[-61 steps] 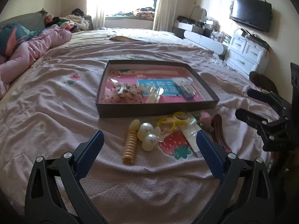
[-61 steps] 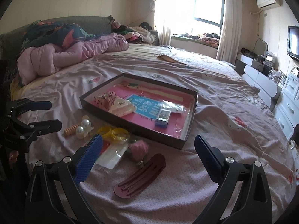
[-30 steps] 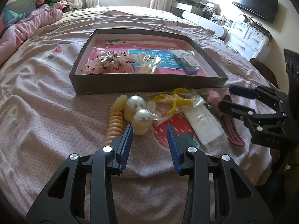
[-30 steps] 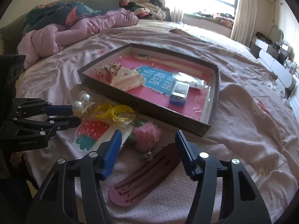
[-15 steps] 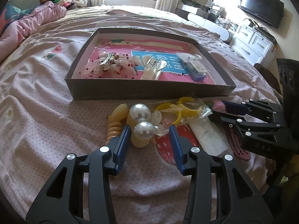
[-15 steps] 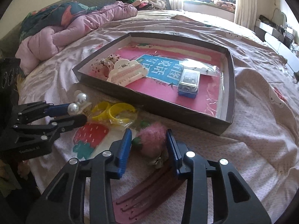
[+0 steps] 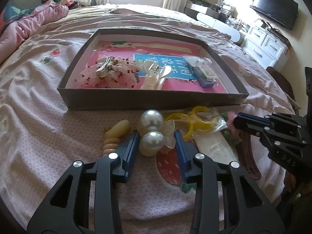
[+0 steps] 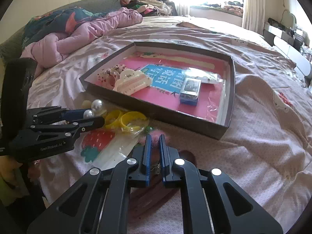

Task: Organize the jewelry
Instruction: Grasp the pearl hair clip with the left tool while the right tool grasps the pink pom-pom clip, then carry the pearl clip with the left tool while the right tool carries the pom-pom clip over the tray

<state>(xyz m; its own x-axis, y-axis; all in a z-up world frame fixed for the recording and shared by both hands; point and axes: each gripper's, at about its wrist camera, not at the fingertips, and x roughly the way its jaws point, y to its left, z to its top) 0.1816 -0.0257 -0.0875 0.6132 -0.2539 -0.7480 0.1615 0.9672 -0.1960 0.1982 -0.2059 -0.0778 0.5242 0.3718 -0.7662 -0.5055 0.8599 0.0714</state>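
A shallow dark box (image 7: 152, 101) with a pink floor lies on the bed and holds a floral scrunchie (image 7: 109, 74), a cream claw clip (image 8: 132, 82) and a small blue box (image 8: 190, 90). In front of it lie a pearl hair clip (image 7: 151, 136), a cream spiral tie (image 7: 115, 134), yellow rings in a clear bag (image 8: 128, 120), a pink pompom clip (image 8: 154, 136) and a maroon barrette (image 7: 249, 158). My left gripper (image 7: 156, 142) has its blue pads around the pearl clip, with small gaps. My right gripper (image 8: 154, 142) is shut on the pink pompom.
The pink bedspread (image 7: 39, 117) has a strawberry print (image 8: 97, 138) under the items. A clear flat packet (image 7: 214, 148) lies beside the yellow rings. A pink duvet (image 8: 81, 33) is piled at the head of the bed. White drawers and a TV (image 7: 273, 5) stand at right.
Both grippers came down to the items and narrowed. The left one moved around the pearl clip. The right one closed onto the pink pompom.
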